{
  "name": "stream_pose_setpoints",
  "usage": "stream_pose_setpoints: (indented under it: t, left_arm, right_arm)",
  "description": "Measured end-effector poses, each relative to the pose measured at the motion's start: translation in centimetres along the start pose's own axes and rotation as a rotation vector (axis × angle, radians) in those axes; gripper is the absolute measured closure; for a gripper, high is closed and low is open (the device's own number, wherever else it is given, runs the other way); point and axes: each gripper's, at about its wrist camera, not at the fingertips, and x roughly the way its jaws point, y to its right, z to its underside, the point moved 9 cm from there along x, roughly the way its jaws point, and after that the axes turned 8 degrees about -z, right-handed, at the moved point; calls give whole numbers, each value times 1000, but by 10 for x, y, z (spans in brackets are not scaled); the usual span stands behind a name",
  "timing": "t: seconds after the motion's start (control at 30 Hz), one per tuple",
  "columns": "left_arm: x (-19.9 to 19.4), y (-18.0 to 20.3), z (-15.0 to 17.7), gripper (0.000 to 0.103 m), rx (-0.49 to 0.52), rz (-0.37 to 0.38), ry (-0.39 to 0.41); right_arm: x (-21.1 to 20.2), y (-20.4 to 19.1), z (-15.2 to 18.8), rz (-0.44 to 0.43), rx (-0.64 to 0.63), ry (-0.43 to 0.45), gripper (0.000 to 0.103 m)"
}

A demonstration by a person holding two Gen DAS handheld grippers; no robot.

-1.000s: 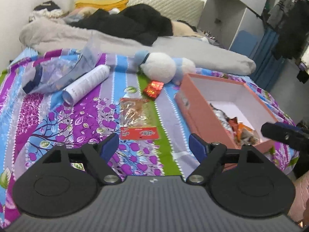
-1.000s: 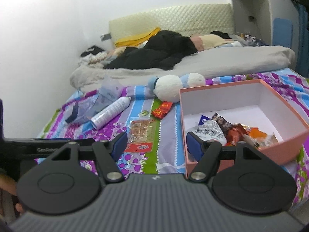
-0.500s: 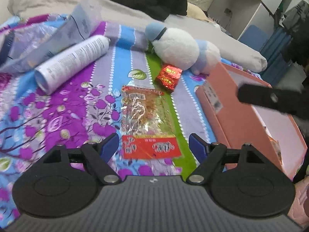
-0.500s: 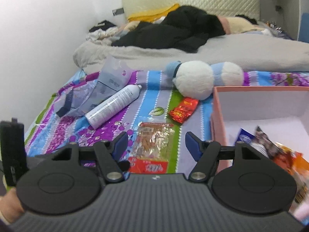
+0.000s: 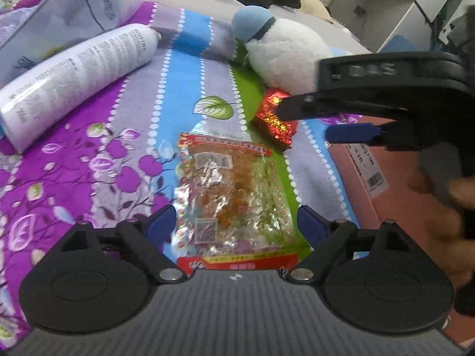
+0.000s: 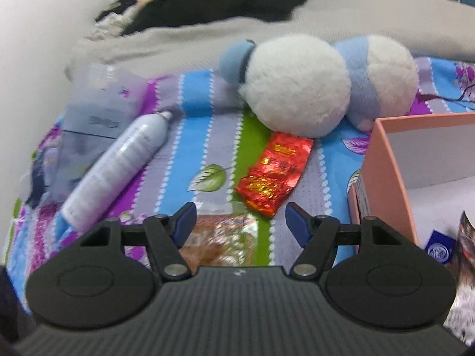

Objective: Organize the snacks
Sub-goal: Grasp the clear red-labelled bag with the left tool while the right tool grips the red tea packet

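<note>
Claw gap first: my left claw (image 5: 234,222) has just been widening and straddles the clear snack bag (image 5: 234,195), long axis running away from me. My right claw (image 6: 240,216), open and empty, points at the red packet (image 6: 274,173). Only the right view shows inside the pink box (image 6: 383,178).

I see the bed's flowered striped sheet (image 5: 89,160) carrying a clear snack bag (image 5: 234,195), a red foil packet (image 6: 274,175), a white bottle (image 5: 74,80), a plush toy (image 6: 299,89) and a pink box (image 6: 386,163).
</note>
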Motion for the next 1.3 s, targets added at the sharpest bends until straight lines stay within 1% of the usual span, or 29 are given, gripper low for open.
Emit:
stream_pose_setpoints:
  t: [0.07,0.13,0.17,0.3,0.37,0.47,0.5,0.6,0.67,0.7,0.73,0.77,0.8,0.87,0.93,1.1,1.3]
  left_arm:
    - [3,1,-2,12,10,-28,22]
    - [5,4,-6,12,29,-19,46]
    - [9,4,-8,12,28,-24,44]
    - [18,3,-15,13,29,-30,49]
    - [24,2,-18,14,25,-44,42]
    - [31,7,-18,15,76,-88,30]
    - [33,10,-17,17,100,-106,26]
    - [37,12,-16,25,147,-149,30]
    - [36,11,-16,32,154,-158,34]
    - [35,9,-17,37,151,-158,35]
    - [34,7,-17,42,144,-152,35]
    - [32,5,-18,43,138,-147,34]
    - [31,4,-18,50,131,-139,29]
    - [26,4,-17,56,128,-129,24]
    - [22,5,-16,66,134,-133,24]
    - [7,-4,-6,74,86,-120,-2]
    - [-20,-12,17,77,42,-123,-23]
  right_arm:
    - [11,3,-4,-6,3,-19,34]
    - [26,5,-5,-27,32,-63,34]
    - [33,7,-6,-32,48,-80,34]
    - [48,17,-6,23,87,-105,34]
    - [56,22,-6,33,114,-116,34]
    - [67,30,-4,53,137,-126,34]
    - [69,31,-4,56,142,-122,32]
    - [77,30,-7,75,106,-114,32]
    - [79,30,-7,85,89,-115,34]
    - [78,31,-7,91,79,-116,38]
    - [78,31,-8,98,68,-116,38]
    - [76,31,-9,100,56,-114,40]
    - [74,31,-10,97,48,-112,40]
    - [70,33,-8,93,44,-111,41]
    - [65,33,-7,91,40,-109,41]
    - [41,28,7,83,4,-101,41]
    - [11,20,37,65,-34,-108,41]
